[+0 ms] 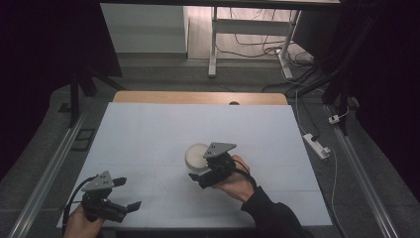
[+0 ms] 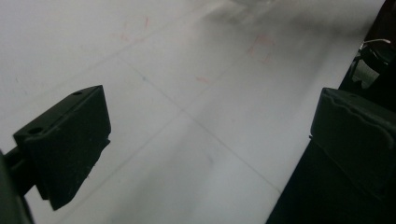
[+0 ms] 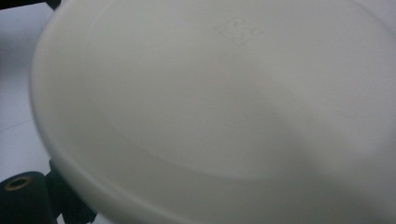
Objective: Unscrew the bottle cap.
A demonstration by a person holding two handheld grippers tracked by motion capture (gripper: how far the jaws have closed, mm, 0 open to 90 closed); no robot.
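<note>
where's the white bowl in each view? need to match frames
High view: white bowl right of table centre, partly behind the right gripper.
Left gripper view: I can't make it out; the top edge is blurred.
Right gripper view: its pale inside takes up most of the frame, very close.
Shared landmark: white table surface.

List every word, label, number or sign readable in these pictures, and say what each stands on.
No text reads clearly in any view.
White bowl: a faint embossed diamond-shaped mark near its upper middle, too blurred to read.
White table: faint red marks in the left gripper view, too smeared to tell whether they are letters.
Left gripper and right gripper: no label visible.
</note>
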